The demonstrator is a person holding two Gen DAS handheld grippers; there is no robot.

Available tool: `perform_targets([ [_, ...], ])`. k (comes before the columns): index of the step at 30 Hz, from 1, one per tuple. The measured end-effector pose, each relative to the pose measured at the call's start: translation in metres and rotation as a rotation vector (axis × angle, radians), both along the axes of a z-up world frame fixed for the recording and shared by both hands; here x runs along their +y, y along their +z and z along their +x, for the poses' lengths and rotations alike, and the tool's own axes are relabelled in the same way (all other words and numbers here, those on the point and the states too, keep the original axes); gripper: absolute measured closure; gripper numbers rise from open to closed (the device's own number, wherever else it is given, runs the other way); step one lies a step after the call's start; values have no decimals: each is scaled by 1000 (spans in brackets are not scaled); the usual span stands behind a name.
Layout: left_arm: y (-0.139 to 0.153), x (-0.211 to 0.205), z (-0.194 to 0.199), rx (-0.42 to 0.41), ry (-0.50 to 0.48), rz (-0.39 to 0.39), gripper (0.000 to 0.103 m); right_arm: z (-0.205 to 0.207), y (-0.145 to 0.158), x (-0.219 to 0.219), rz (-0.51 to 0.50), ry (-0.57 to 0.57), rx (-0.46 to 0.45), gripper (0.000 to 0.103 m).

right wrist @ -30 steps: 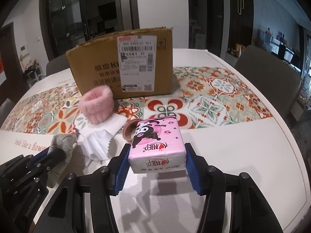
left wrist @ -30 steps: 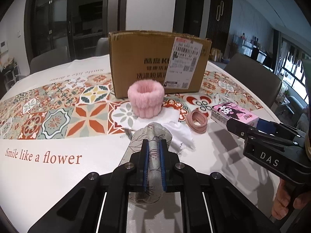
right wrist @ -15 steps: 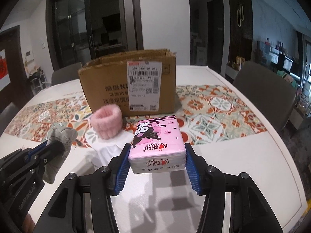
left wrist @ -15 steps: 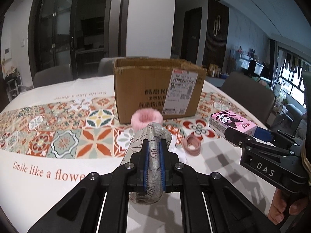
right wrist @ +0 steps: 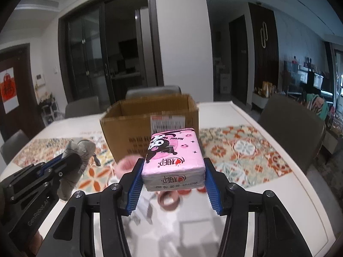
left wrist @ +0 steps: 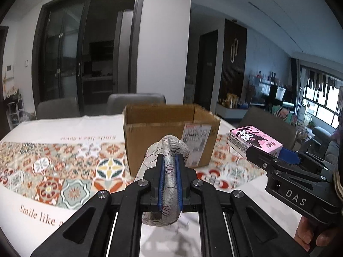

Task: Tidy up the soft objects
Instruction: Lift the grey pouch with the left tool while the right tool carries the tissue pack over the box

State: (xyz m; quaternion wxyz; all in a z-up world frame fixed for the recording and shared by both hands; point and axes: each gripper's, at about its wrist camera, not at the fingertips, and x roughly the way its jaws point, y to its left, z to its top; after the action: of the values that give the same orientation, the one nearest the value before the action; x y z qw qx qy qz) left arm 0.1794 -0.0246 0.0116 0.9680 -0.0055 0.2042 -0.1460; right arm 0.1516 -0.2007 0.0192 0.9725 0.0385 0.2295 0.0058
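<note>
Left claw [left wrist: 169, 165] clamping grey cloth [left wrist: 171, 150], right claw [right wrist: 172, 180] gripping pink tissue pack [right wrist: 173, 156]

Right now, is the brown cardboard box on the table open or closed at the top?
Open. The brown cardboard box shows no flaps across its top, and its inner back wall is visible below the rim. Its contents cannot be seen from here.

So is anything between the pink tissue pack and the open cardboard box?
Nothing visible. The tissue pack, clamped in the right hand-held gripper, is raised in front of the cardboard box, whose top is open. The pink band and ring lie below on the table.
</note>
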Motion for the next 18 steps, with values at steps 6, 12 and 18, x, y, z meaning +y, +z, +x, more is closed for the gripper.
perform_targets([
  [6, 23, -1, 6, -68, 2, -14, 91, 3, 24, 1, -2, 6, -80, 49],
  [12, 43, 0, 16, -124, 6, -25, 91, 11, 42, 3, -16, 14, -143, 49],
  [18, 53, -1, 32, -159, 3, -20, 91, 23, 55, 8, -26, 32, -187, 49],
])
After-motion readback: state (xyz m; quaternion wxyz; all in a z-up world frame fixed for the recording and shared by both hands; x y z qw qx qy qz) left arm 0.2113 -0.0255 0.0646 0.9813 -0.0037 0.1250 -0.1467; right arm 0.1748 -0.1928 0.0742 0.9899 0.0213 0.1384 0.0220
